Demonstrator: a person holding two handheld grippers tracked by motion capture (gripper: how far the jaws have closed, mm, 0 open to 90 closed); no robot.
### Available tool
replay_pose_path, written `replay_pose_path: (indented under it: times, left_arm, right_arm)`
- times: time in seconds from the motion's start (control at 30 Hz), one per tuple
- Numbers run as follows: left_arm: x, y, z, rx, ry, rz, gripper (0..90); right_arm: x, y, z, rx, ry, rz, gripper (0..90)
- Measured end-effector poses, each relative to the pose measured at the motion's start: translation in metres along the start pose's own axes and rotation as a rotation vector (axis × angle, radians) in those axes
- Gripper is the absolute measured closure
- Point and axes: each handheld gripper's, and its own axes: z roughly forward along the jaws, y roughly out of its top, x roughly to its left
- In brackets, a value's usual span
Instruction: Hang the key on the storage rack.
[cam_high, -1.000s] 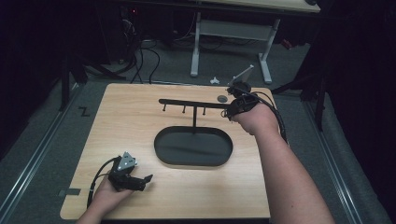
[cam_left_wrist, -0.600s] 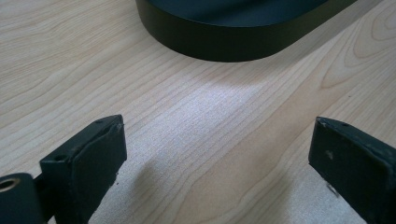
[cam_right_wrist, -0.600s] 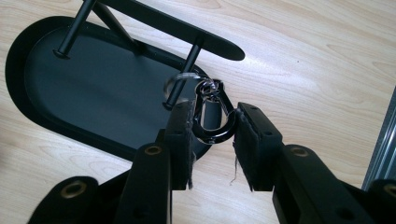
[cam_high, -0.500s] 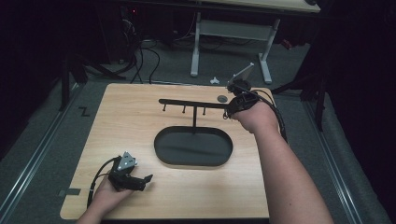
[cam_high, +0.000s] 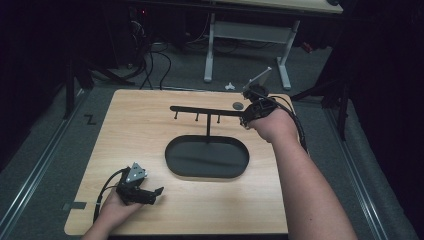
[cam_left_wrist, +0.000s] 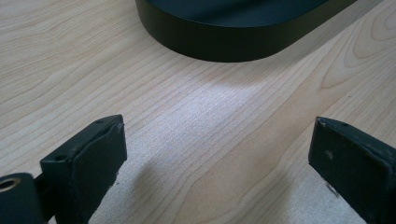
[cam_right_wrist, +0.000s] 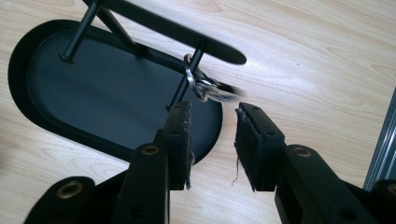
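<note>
So the key ring (cam_right_wrist: 201, 86) is hanging on the end peg of the black rack (cam_high: 207, 111), right over its oval base (cam_high: 207, 157). The right gripper (cam_right_wrist: 212, 122) sits just beside it, jaws nearly together and not touching the ring. The left gripper (cam_left_wrist: 217, 154) rests wide open on the bench (cam_high: 140, 130), holding nothing.

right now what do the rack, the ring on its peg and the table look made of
Rack: probably metal with a matte black coat; thin rods, flat oval base, dull sheen. Ring: likely polished metal, silvery with bright glints, though blurred. Table: pale wood or wood-look laminate with fine printed-looking grain and a smooth satin surface; which one is hard to tell.
</note>
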Motion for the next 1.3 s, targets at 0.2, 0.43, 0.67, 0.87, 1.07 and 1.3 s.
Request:
replay_pose_path:
  times: [0.2, 0.43, 0.67, 0.87, 1.07, 1.3]
  left_arm:
    - [0.000, 0.000, 0.000, -0.002, -0.001, 0.001, 4.8]
    - [0.000, 0.001, 0.000, -0.001, -0.002, 0.002, 4.8]
    - [0.000, 0.001, 0.000, -0.002, 0.000, 0.001, 4.8]
    - [-0.001, 0.001, 0.000, -0.002, -0.003, 0.003, 4.8]
    - [-0.001, 0.001, 0.001, -0.003, -0.006, 0.002, 4.8]
    - [-0.002, 0.001, 0.001, -0.005, -0.012, 0.004, 4.8]
  right_arm:
    - [-0.001, -0.001, -0.001, 0.004, -0.001, 0.000, 65.8]
    - [-0.002, -0.004, 0.001, 0.026, -0.005, 0.000, 64.9]
    - [-0.004, -0.009, 0.004, 0.042, -0.002, 0.009, 63.9]
    - [-0.009, -0.017, 0.007, 0.056, -0.003, 0.021, 61.9]
    - [-0.016, -0.032, 0.017, 0.075, 0.002, 0.041, 57.0]
    - [-0.024, -0.051, 0.034, 0.090, -0.002, 0.063, 52.3]
